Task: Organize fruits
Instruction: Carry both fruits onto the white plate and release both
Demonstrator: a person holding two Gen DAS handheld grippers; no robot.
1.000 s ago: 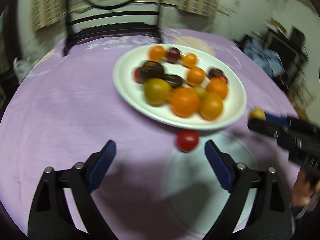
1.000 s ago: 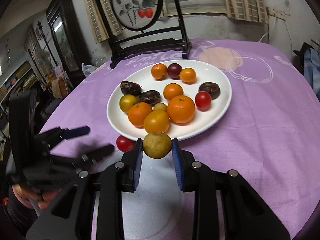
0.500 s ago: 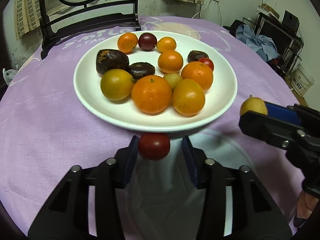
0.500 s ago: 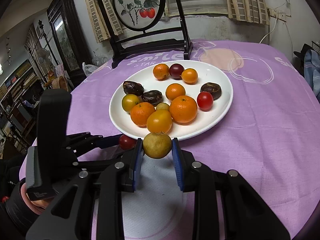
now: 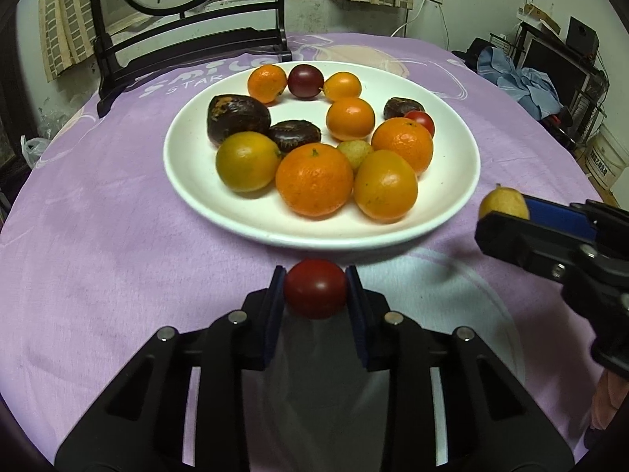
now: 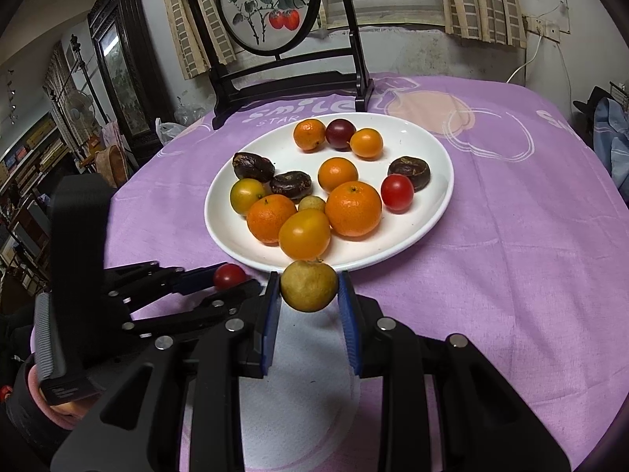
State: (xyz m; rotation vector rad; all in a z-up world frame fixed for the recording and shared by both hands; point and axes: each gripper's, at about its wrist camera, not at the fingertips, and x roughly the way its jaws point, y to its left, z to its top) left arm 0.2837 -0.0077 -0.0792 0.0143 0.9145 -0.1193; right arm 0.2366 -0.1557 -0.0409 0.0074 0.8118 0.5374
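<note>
A white plate [image 5: 184, 181] [image 6: 436, 204] on the purple tablecloth holds several oranges, dark fruits and a red tomato [image 6: 397, 192]. My left gripper [image 5: 315, 289] is shut on a red cherry tomato [image 5: 315, 294] just in front of the plate's near rim; it also shows in the right wrist view [image 6: 229, 275]. My right gripper [image 6: 309, 289] is shut on a yellow-green round fruit [image 6: 309, 285] at the plate's near edge; this fruit shows at the right in the left wrist view [image 5: 503, 204].
A dark wooden stand with a round painted screen [image 6: 271, 8] rises behind the plate. The purple cloth [image 5: 98, 236] covers the round table. Clothes and furniture [image 5: 526, 78] lie beyond the right edge. A cabinet [image 6: 114, 63] stands at left.
My left gripper moved up to the red cherry tomato by the plate rim and closed on it. My right gripper kept its hold on the yellow-green fruit, barely moving.
</note>
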